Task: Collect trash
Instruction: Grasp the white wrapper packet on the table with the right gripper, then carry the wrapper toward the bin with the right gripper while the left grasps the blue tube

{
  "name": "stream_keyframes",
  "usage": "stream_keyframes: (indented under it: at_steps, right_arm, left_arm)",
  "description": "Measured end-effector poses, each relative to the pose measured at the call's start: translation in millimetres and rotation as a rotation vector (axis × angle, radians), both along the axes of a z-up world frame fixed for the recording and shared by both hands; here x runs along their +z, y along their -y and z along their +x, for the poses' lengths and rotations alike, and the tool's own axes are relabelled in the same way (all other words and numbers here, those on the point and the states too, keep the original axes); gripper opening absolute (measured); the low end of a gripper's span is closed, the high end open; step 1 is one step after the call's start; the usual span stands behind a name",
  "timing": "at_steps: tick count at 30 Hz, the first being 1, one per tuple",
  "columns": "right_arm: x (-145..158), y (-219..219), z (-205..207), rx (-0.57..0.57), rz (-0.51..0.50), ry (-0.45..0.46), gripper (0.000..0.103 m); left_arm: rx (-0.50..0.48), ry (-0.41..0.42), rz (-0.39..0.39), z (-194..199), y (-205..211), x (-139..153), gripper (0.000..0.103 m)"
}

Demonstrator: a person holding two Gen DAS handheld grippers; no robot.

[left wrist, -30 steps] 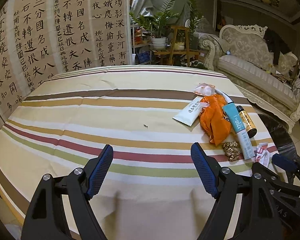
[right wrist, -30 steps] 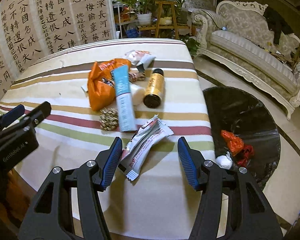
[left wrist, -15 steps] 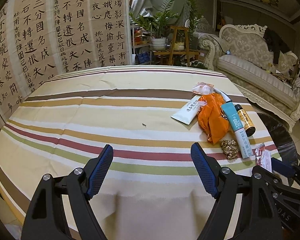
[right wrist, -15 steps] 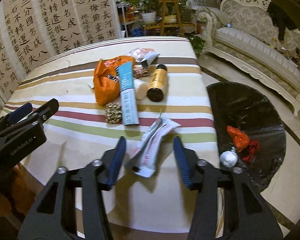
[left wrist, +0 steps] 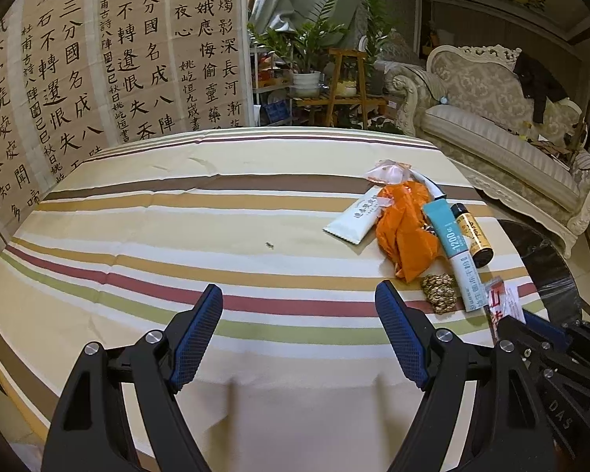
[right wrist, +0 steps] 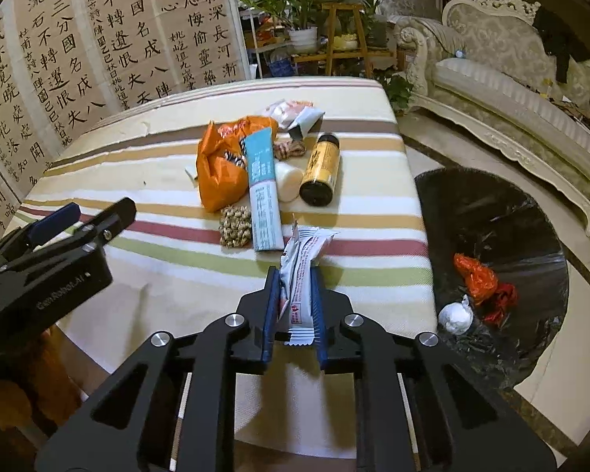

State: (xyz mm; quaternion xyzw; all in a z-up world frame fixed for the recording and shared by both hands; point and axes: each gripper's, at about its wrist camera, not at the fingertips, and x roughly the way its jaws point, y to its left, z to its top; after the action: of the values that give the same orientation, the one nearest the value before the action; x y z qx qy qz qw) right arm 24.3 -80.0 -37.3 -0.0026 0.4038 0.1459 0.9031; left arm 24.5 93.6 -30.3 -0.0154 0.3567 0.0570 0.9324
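- Closing on a white snack wrapper (right wrist: 303,275), right tongs (right wrist: 294,306) pinch it above the striped bench (right wrist: 169,259).
- Left tongs (left wrist: 299,334) gape wide, holding nothing.

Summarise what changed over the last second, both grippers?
The right gripper is closing: its fingers went from wide open either side of the white snack wrapper to pinching it, and the wrapper now stands tilted up between them instead of lying flat on the striped tablecloth. The left gripper stayed open and still, holding nothing. The rest of the trash pile and the black bin bag look unchanged.
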Motion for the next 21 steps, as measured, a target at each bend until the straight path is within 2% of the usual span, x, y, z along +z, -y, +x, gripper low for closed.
stream_keyframes:
  at_steps: [10, 21]
  right_arm:
    - [18.1, 21.0, 17.7, -0.03, 0.026, 0.062, 0.016]
    - [17.8, 58.8, 29.2, -0.083, 0.057, 0.081, 0.016]
  left_arm:
    - [-0.039, -0.022, -0.017, 21.9, 17.4, 4.9, 0.077]
    - [-0.105, -0.011, 0.004, 32.1, 60.4, 13.7, 0.075]
